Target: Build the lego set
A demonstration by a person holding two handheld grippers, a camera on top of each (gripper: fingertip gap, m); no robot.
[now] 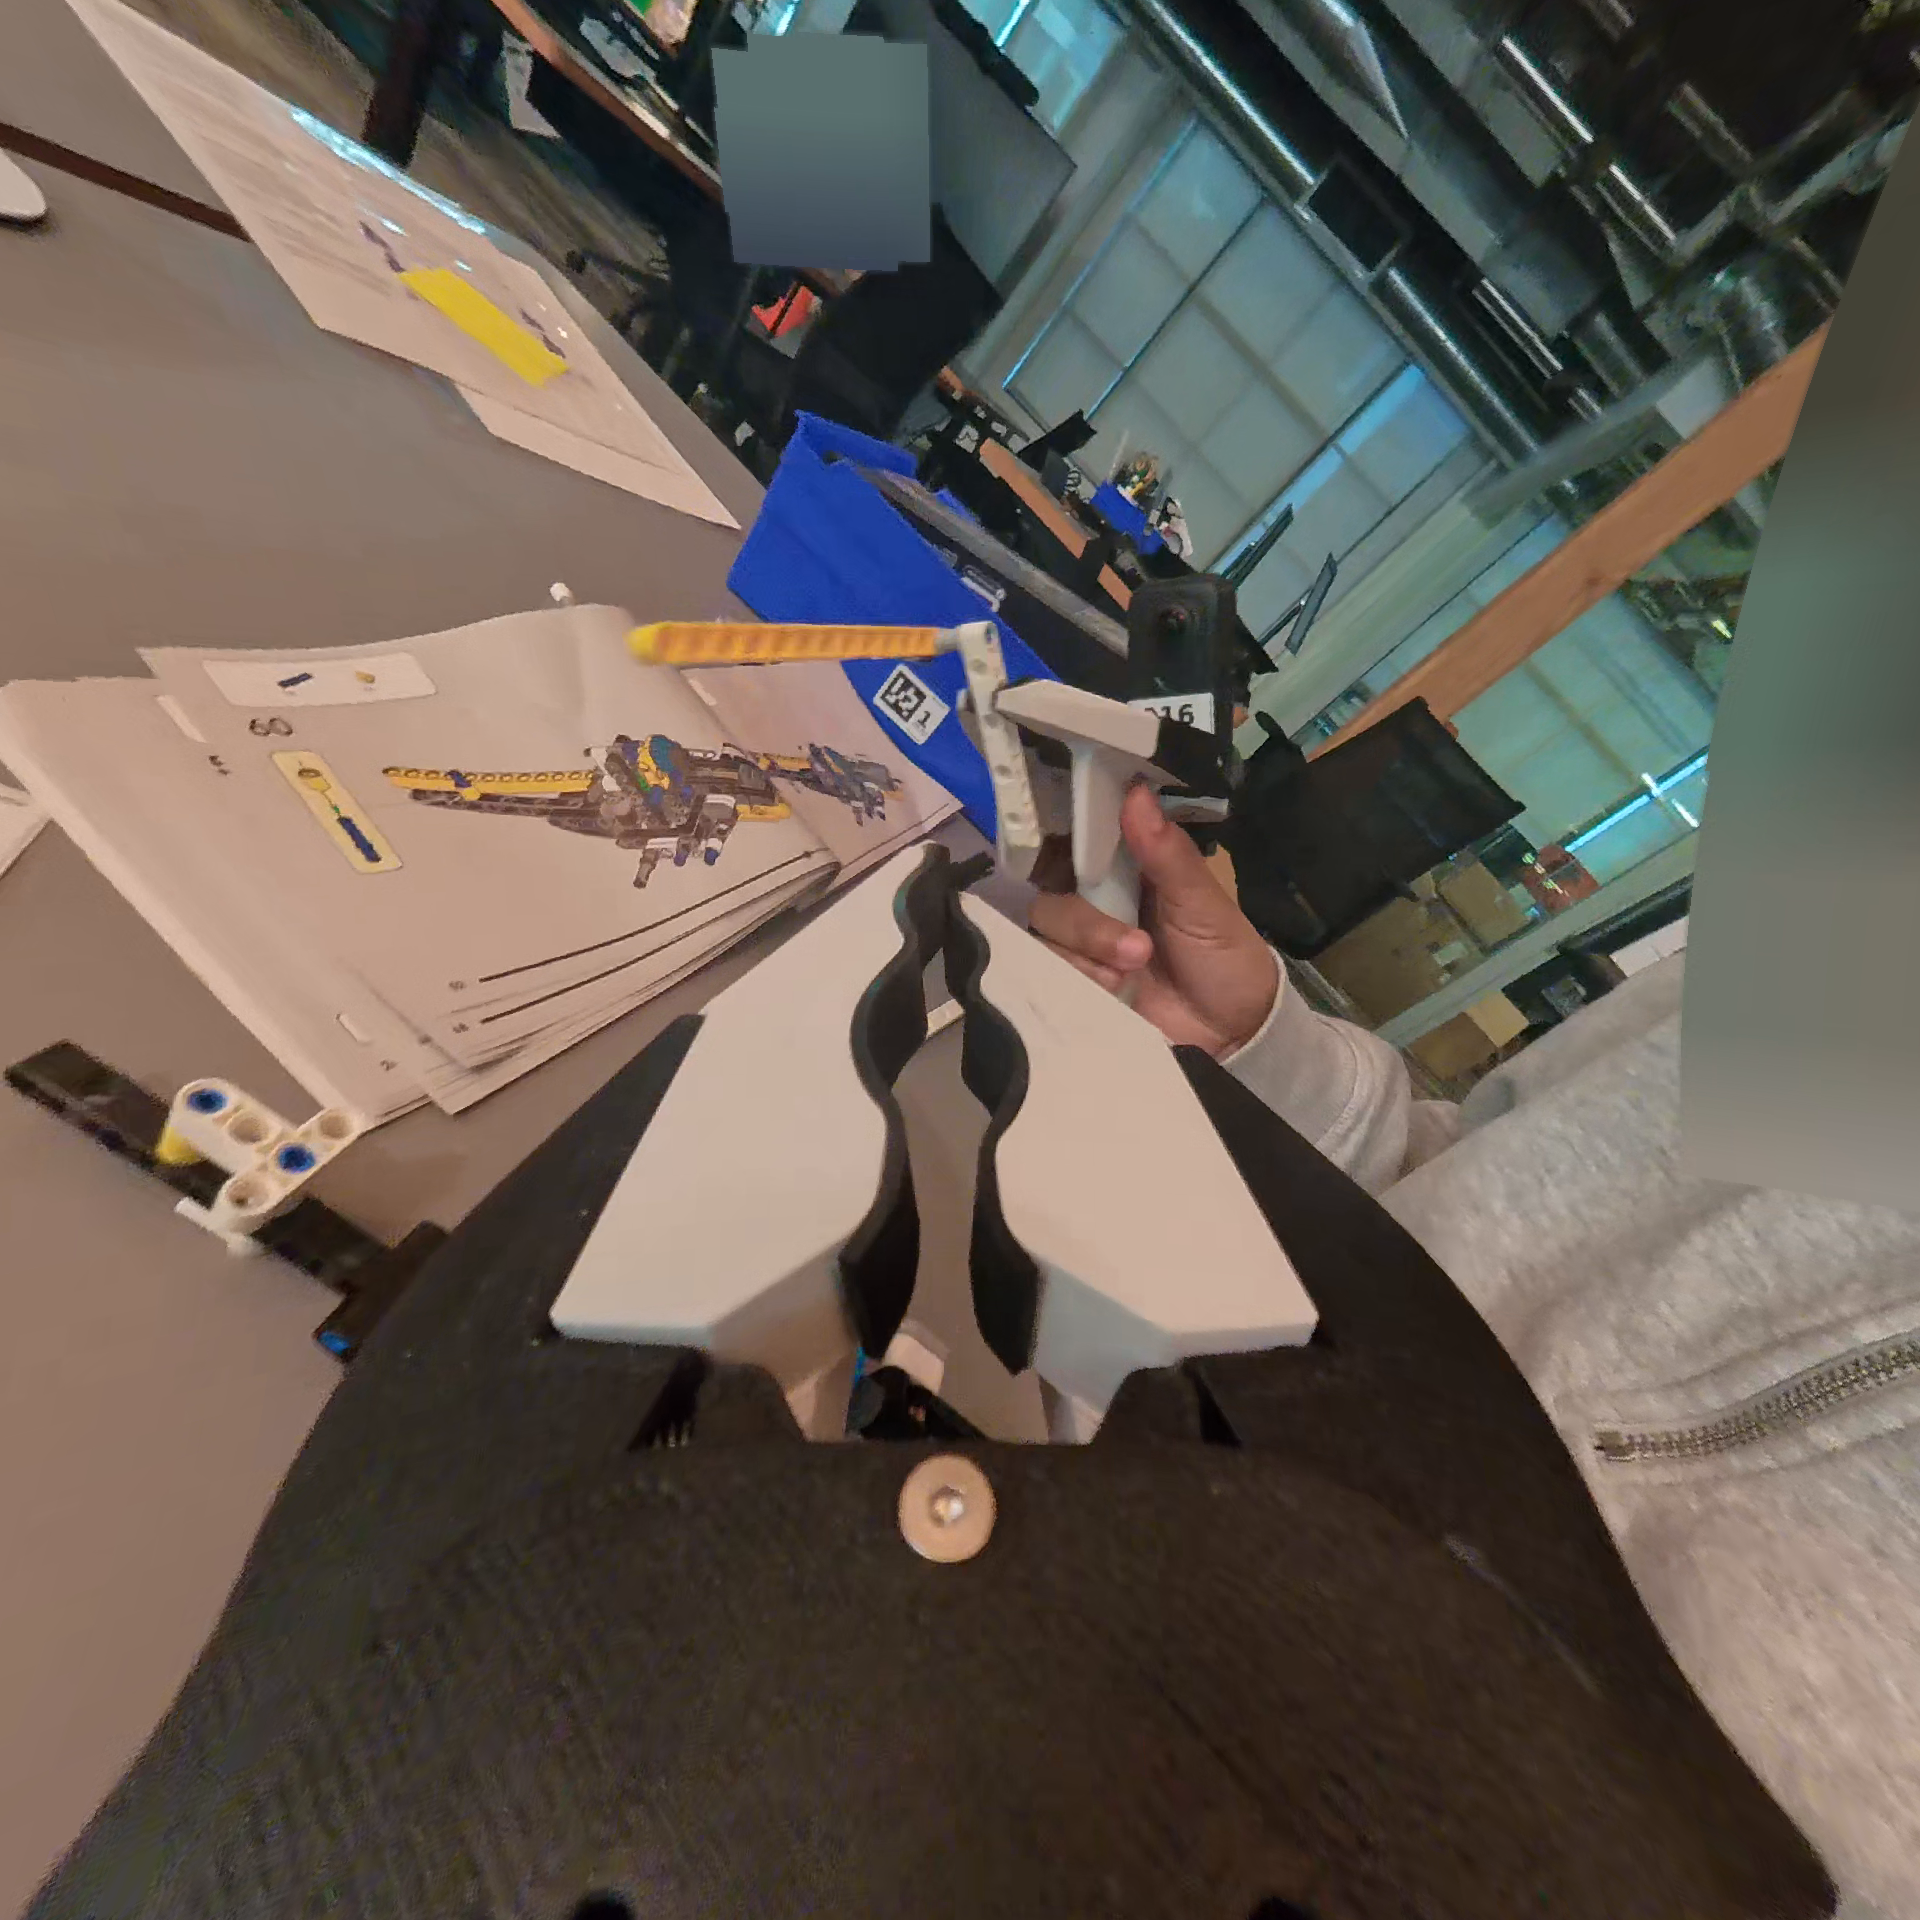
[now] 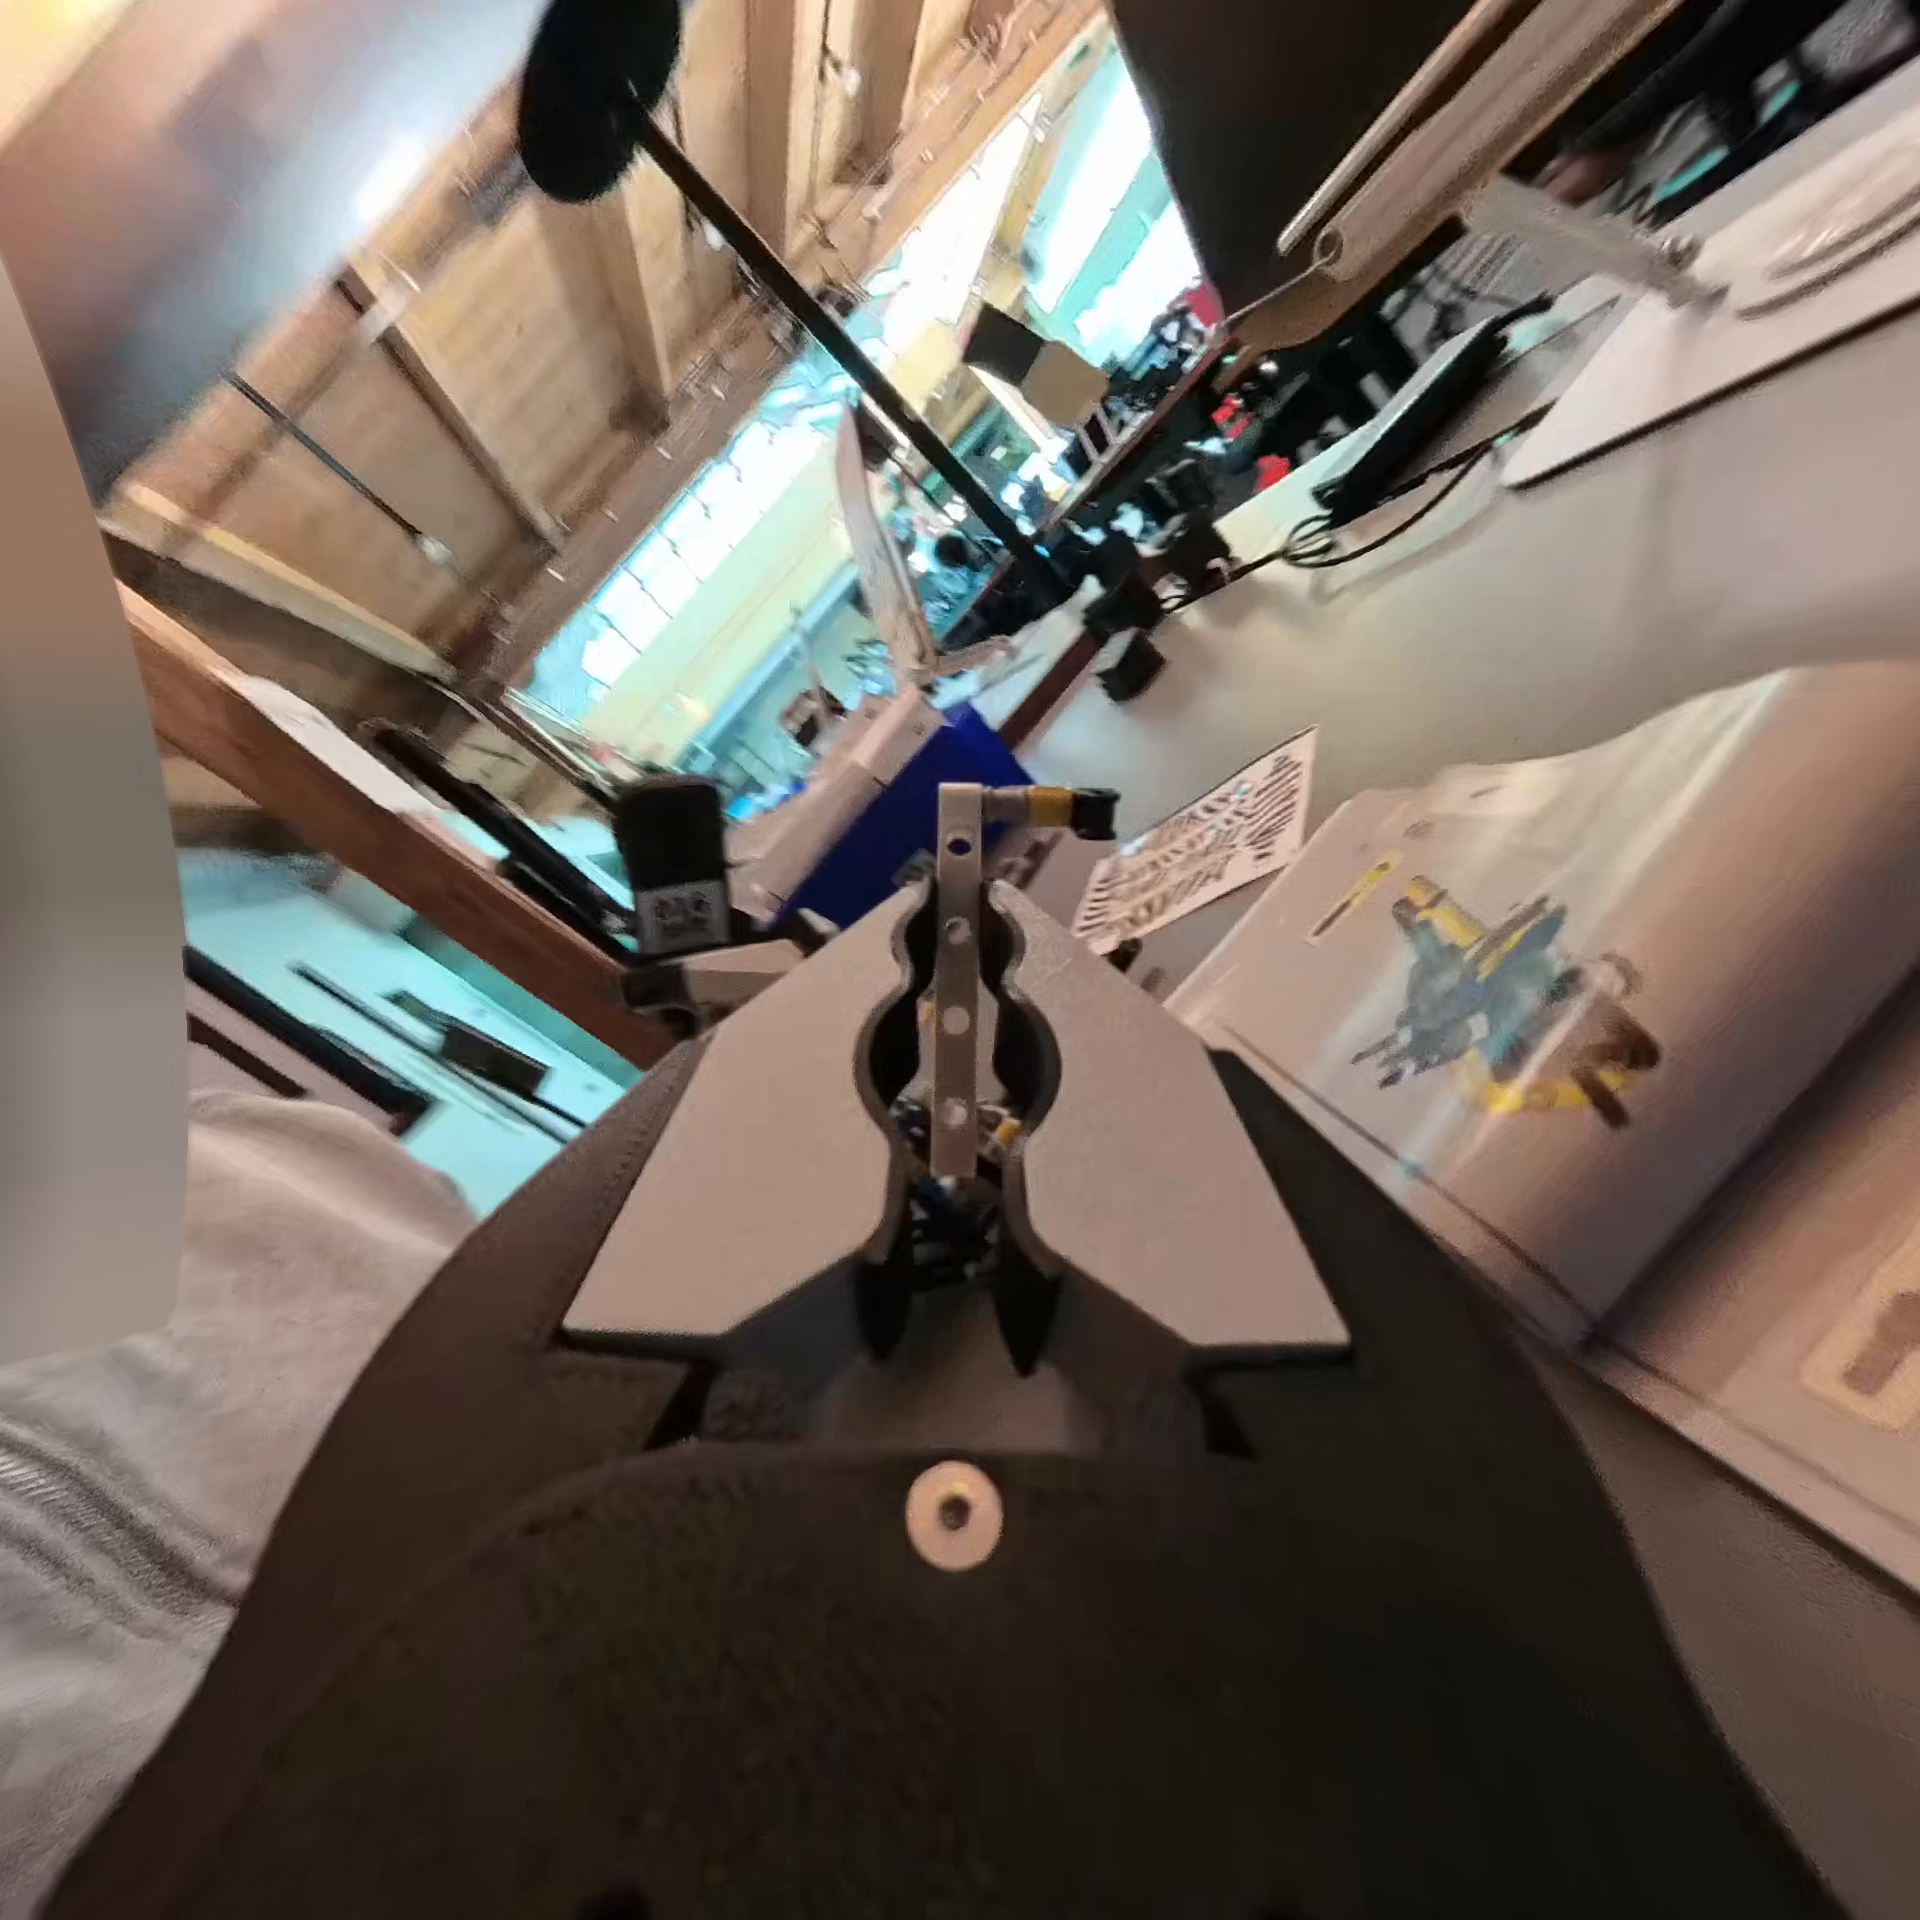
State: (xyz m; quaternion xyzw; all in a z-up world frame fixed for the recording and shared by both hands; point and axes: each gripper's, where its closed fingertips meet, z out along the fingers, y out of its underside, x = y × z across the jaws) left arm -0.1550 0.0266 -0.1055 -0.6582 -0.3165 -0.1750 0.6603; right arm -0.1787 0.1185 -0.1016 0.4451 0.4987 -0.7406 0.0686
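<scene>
My right gripper (image 2: 956, 904) is shut on a white holed beam (image 2: 954, 997) that stands upright between its fingers. A yellow and black piece (image 2: 1051, 805) sticks out sideways from the beam's top. In the left wrist view a hand holds this right gripper (image 1: 1081, 769) in the air, with the white beam (image 1: 1006, 758) and a long yellow beam (image 1: 790, 641) joined to its top end, pointing left. My left gripper (image 1: 940, 873) is shut and empty, with its tips just below that beam. A white angled piece with blue pins (image 1: 260, 1143) lies on a black beam (image 1: 94, 1101) at the left on the table.
An open instruction booklet (image 1: 468, 831) lies on the grey table (image 1: 208, 499); it also shows in the right wrist view (image 2: 1507, 987). A blue bin (image 1: 852, 561) stands at the table's far edge. Loose printed sheets (image 1: 436, 281) lie farther back. A patterned sheet (image 2: 1205, 842) lies near the bin. My right fingertips sit around 10 centimeters from my left ones.
</scene>
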